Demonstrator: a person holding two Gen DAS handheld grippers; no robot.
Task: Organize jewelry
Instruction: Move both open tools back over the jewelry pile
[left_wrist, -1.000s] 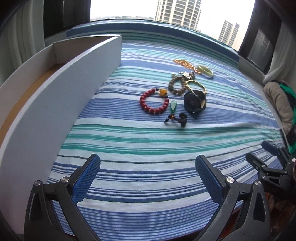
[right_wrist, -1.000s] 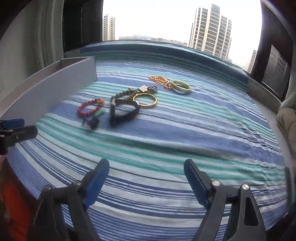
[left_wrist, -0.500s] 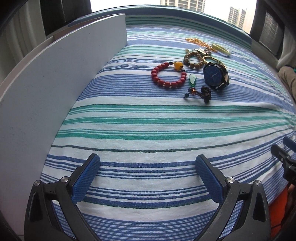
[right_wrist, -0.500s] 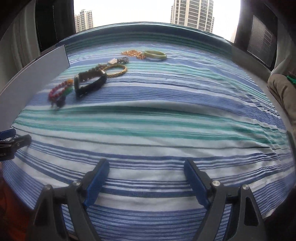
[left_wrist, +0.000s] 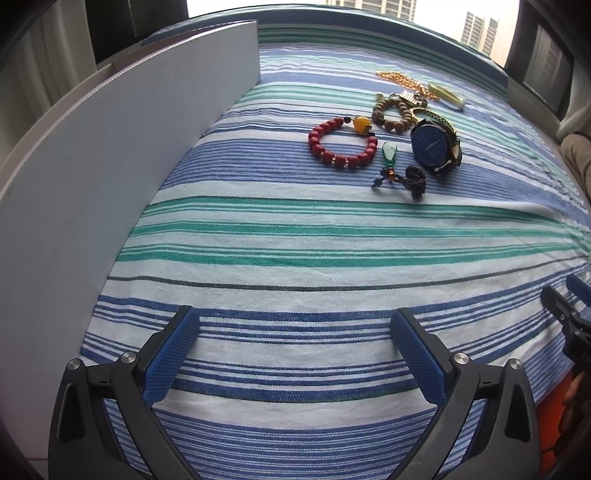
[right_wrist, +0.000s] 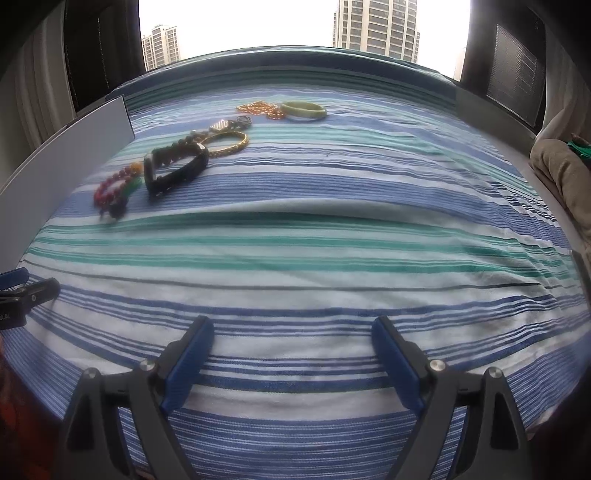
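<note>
From the left wrist view, the left tongs (left_wrist: 295, 345) are wide open and hold nothing. They hang over a striped cloth (left_wrist: 295, 236) on the tabletop. A tall white box wall (left_wrist: 122, 147) stands along the left side. The jewelry lies in a little bunch far ahead, to the right. There is a red bead bracelet (left_wrist: 341, 144), a small green pendant on a dark cord (left_wrist: 390, 153), a watch with a blue face (left_wrist: 435, 146), and a brown bead bracelet (left_wrist: 392, 115). Farther back lie a gold chain (left_wrist: 397, 78) and a pale green bangle (left_wrist: 446, 96).

From the right wrist view, the right tongs (right_wrist: 293, 352) are wide open too, and empty. The same bunch sits ahead on the left, a bit blurry. A thin gold bangle (right_wrist: 226, 144) lies right behind the watch (right_wrist: 173, 170).

I think the beads are light and roll a bit, so pinch across the ring of beads. The chain is floppy and may slip. The watch looks heavier, so take it by the strap. The bangle looks hard and smooth and could break if dropped.
</note>
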